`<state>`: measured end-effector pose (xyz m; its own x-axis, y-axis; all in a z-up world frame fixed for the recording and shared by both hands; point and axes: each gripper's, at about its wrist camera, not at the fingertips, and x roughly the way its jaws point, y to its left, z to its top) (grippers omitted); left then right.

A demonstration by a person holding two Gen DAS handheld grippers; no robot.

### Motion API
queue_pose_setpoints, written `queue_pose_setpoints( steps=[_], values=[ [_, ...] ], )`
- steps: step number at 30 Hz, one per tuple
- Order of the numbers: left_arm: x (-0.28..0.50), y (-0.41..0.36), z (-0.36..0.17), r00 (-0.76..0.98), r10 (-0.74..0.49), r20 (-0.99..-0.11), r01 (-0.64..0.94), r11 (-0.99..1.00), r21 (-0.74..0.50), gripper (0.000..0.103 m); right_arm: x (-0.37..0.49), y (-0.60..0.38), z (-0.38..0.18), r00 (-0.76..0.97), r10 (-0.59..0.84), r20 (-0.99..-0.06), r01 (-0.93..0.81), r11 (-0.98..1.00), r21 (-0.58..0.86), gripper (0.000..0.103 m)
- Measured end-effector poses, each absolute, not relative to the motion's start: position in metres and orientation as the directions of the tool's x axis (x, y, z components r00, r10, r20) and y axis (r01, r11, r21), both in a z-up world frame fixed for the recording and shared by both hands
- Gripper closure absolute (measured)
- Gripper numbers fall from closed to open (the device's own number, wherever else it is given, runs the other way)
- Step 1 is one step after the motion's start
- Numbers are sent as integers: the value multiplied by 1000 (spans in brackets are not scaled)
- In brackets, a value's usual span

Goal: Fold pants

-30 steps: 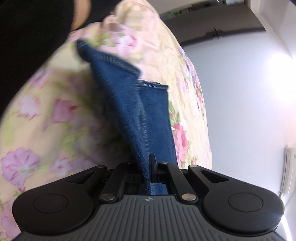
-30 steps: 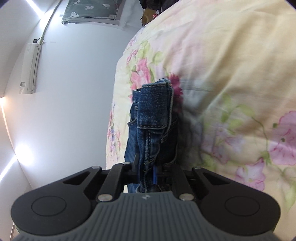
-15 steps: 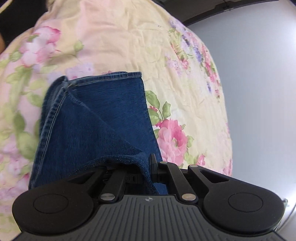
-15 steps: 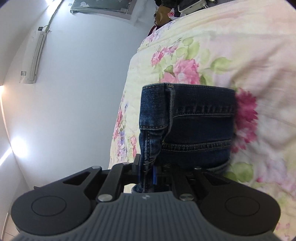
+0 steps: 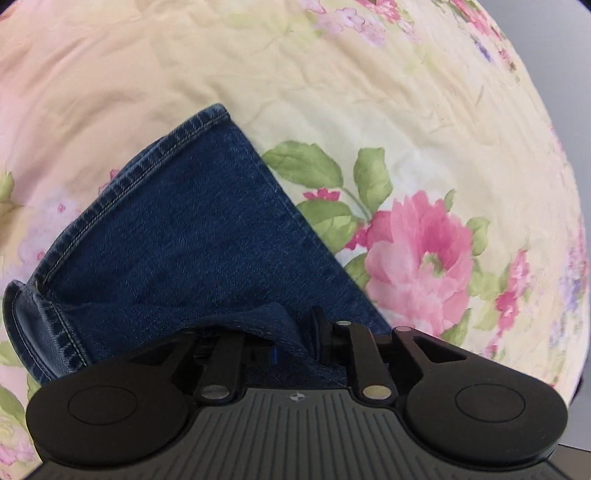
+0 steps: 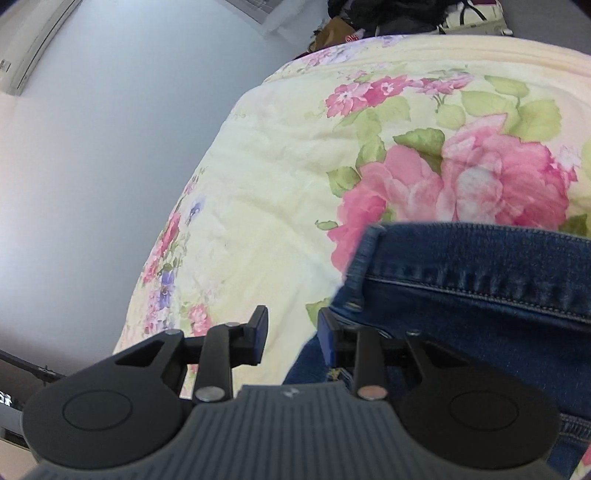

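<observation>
Denim pants [image 5: 192, 236] on bed [image 5: 369, 92]: heavy, limp; grip hems. My left tool [image 5: 295, 336] opening around cloth; right tool [image 6: 291, 332] opening, empty.

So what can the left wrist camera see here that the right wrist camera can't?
Only the left wrist view shows the hem end of a leg and the left gripper, its jaws opening with denim bunched between them. Only the right wrist view shows the waistband, a pale wall, clutter beyond the bed, and the right gripper, jaws opening with nothing between them. Both show the jeans on the floral bedspread.
</observation>
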<state>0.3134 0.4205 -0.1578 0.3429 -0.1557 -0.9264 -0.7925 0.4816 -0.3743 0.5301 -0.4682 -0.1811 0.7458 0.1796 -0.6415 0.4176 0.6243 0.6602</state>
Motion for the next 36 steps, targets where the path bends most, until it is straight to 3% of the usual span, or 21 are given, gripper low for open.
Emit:
queue_pose_setpoints(
  steps=[4, 9, 12, 13, 14, 18, 23, 29, 33, 36],
  values=[
    [296, 442, -153, 395, -217, -893, -777, 439, -451, 80, 515, -445, -189, 759, 186, -624, 325, 722, 611, 76],
    [269, 478, -103, 473, -48, -880, -774, 453, -442, 78, 463, -405, -197, 767, 280, -577, 170, 779, 604, 76],
    [246, 486, -58, 527, 198, -826, -775, 512, -372, 38, 426, -385, -200, 764, 328, -555, 102, 788, 607, 76],
    [238, 485, -48, 547, 267, -793, -770, 533, -352, 20, 416, -381, -202, 765, 343, -546, 84, 787, 611, 75],
    [230, 483, -42, 559, 307, -770, -765, 549, -336, 16, 402, -374, -204, 765, 360, -534, 63, 784, 618, 74],
    [208, 466, -54, 586, 266, -766, -701, 640, -315, 18, 356, -350, -211, 761, 402, -510, -3, 788, 616, 71],
    [181, 427, -102, 549, 208, -809, -658, 705, -266, 18, 336, -330, -204, 755, 360, -548, -45, 862, 505, 69],
    [141, 395, -161, 592, -5, -806, -652, 584, -483, 22, 301, -331, -193, 791, 93, -605, 57, 973, 224, 62],
    [143, 383, -175, 635, -25, -772, -638, 546, -543, 16, 294, -367, -205, 755, 75, -651, 191, 925, 329, 62],
    [143, 388, -179, 658, -17, -753, -659, 470, -587, 15, 293, -393, -214, 767, 107, -632, 262, 848, 461, 62]
  ],
)
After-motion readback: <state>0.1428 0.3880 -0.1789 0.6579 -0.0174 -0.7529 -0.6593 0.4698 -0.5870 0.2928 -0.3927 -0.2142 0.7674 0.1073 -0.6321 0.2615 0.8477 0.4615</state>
